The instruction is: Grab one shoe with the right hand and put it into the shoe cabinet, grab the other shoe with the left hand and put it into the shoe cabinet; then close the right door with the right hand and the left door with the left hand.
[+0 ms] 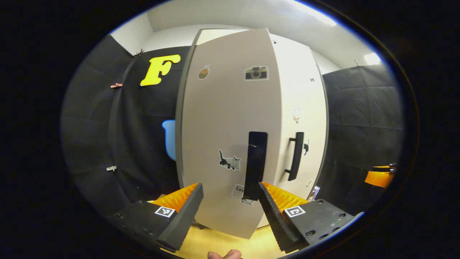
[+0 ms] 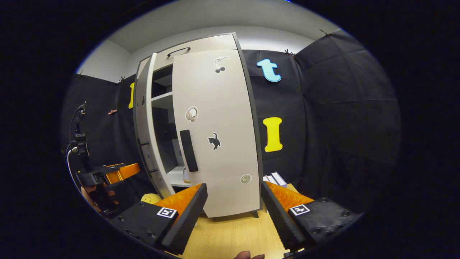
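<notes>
The white shoe cabinet stands close ahead. In the left gripper view its left door (image 1: 222,126) is swung partly open towards me, with a black handle (image 1: 256,165). My left gripper (image 1: 230,190) is open just before that door's lower part, nothing between its fingers. The right door (image 1: 302,118) lies flat against the cabinet. In the right gripper view the right door (image 2: 215,136) looks shut and the left door (image 2: 145,133) stands ajar, edge-on. A pale shoe-like shape (image 2: 185,175) sits on a low shelf inside. My right gripper (image 2: 234,189) is open and empty, a little back from the cabinet.
The cabinet stands on a light wooden surface (image 2: 230,230). A yellow object (image 2: 151,198) lies by the cabinet's left foot. Books (image 2: 275,178) stand at its right side. The other gripper (image 2: 118,172), held by a hand, shows at the left. Black cloth walls surround the booth.
</notes>
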Motion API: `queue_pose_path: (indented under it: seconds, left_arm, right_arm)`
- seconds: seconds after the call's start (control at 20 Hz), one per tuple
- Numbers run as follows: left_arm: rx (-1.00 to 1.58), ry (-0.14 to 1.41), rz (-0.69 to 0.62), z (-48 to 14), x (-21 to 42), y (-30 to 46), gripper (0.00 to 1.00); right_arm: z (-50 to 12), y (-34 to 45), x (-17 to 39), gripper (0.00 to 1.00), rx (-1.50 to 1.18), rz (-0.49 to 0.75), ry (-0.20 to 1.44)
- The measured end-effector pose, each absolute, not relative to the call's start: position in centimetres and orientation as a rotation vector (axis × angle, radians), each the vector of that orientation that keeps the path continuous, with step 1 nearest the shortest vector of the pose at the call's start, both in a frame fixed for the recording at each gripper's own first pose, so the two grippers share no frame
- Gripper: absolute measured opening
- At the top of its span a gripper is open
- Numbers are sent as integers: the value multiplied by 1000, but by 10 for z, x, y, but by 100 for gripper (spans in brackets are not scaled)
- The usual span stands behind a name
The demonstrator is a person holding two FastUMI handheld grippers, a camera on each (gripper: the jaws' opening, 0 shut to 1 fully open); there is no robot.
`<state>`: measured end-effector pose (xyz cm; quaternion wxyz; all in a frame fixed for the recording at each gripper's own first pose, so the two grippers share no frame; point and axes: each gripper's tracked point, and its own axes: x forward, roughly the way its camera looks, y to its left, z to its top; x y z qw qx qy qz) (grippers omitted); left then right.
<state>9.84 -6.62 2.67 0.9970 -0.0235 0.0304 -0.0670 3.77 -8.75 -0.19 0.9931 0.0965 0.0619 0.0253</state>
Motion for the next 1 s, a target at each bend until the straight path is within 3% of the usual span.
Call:
queue_pose_path:
  seconds: [0.4,1.0]
  left_arm:
    - [-53,69,-136,23,75,-93,95]
    - [-46,40,-114,34,47,-69,95]
  right_arm:
    - [6,-84,47,98,191,65,96]
    - [19,-57,56,98,155,92,53]
